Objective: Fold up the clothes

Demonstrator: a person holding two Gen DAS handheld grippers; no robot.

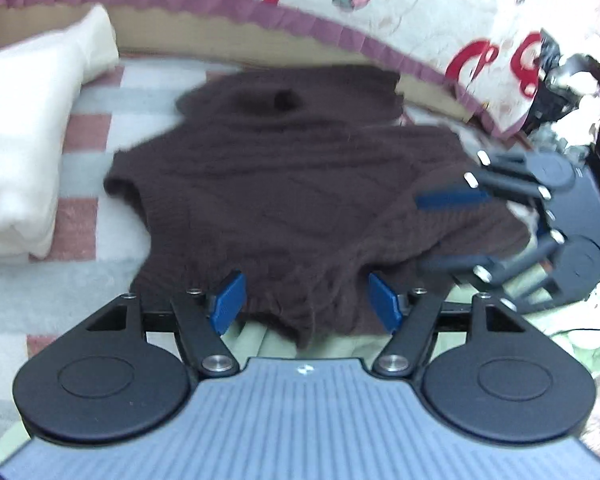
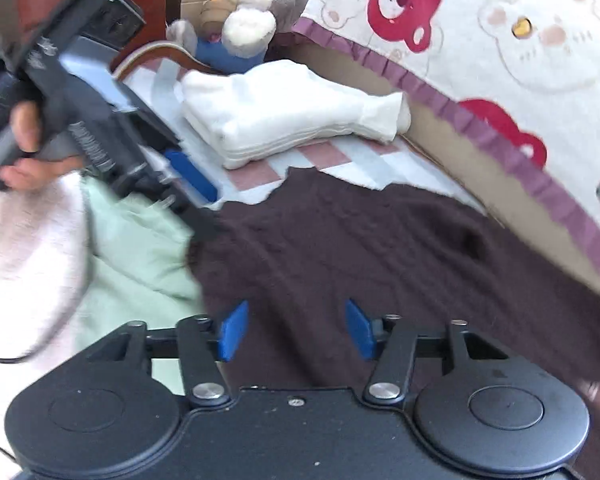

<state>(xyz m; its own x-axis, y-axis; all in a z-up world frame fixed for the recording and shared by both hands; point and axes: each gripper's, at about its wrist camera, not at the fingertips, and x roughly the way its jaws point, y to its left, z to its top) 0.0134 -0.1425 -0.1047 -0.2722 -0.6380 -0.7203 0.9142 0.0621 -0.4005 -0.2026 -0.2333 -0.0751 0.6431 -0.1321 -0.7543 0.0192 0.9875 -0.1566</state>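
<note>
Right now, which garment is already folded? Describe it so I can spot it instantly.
Start at the checked bedspread beside the bear-print quilt. Past the spread-out brown sweater, below the plush rabbit, sits the folded white garment. It alone is cream-white and stacked in neat layers.

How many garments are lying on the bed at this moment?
2 clearly: the dark brown knitted sweater spread flat mid-bed, and the folded white garment beyond it, near the plush rabbit. Others may be hidden.

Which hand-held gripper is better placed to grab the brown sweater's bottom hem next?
Left, probably. The left hand-held gripper is open with the brown sweater hem bunched between its jaws. The right hand-held gripper, also open, hovers over the sweater's body, away from that edge.
</note>
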